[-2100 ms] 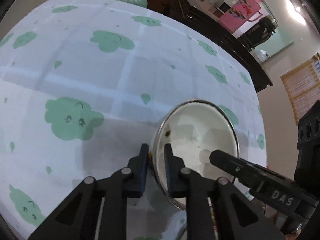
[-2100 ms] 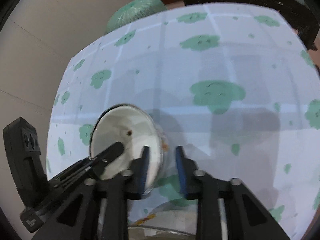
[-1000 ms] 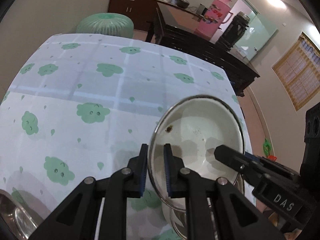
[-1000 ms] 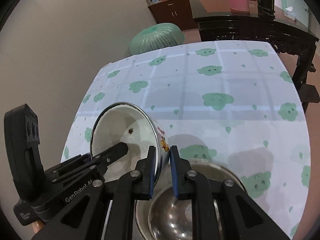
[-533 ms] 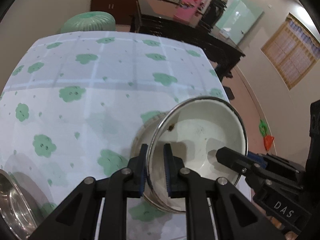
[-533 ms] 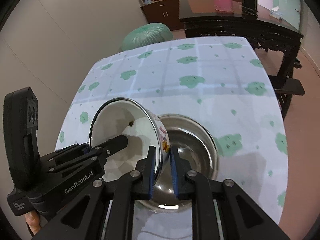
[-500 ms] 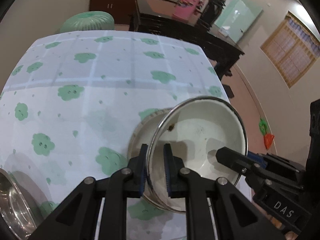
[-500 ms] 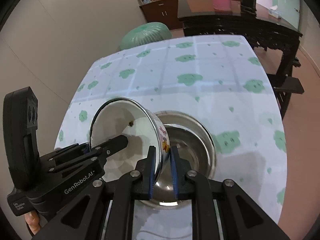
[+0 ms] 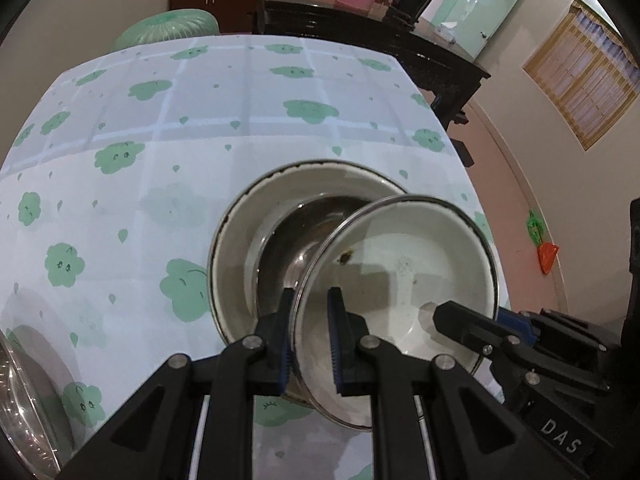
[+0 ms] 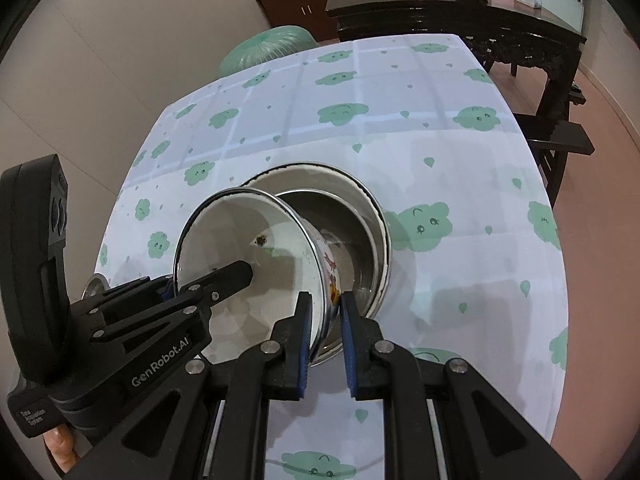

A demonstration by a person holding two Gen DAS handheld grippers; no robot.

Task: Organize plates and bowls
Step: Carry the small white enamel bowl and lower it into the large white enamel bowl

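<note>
Between the fingers of the left gripper (image 9: pixel 310 338) sits the rim of a white bowl (image 9: pixel 404 276), clamped with one pad inside the bowl and one outside. Opposite, the right gripper (image 10: pixel 324 334) is clamped on the same bowl (image 10: pixel 240 248) at another part of its rim, again one finger inside and one against the painted outer wall. Held by both, the bowl is tilted, its open mouth turned toward the cameras; a small dark chip marks its inner wall.

Just beyond the fingertips, a steel bowl (image 9: pixel 296 248) rests inside a wider white basin (image 9: pixel 232 248) with a dark rim, both on the table (image 9: pixel 192 128). From the right wrist, the white bowl's lower edge overlaps the steel bowl (image 10: pixel 352 220) and the basin (image 10: pixel 320 178); whether they touch cannot be told.

Left of the left gripper's fingers, at the frame edge, part of another steel dish (image 9: pixel 24 396) lies on the cloud-patterned cloth. Past the table's far edge stands a green stool (image 10: pixel 268 50), with a dark wooden table (image 10: pixel 480 20) to the right.
</note>
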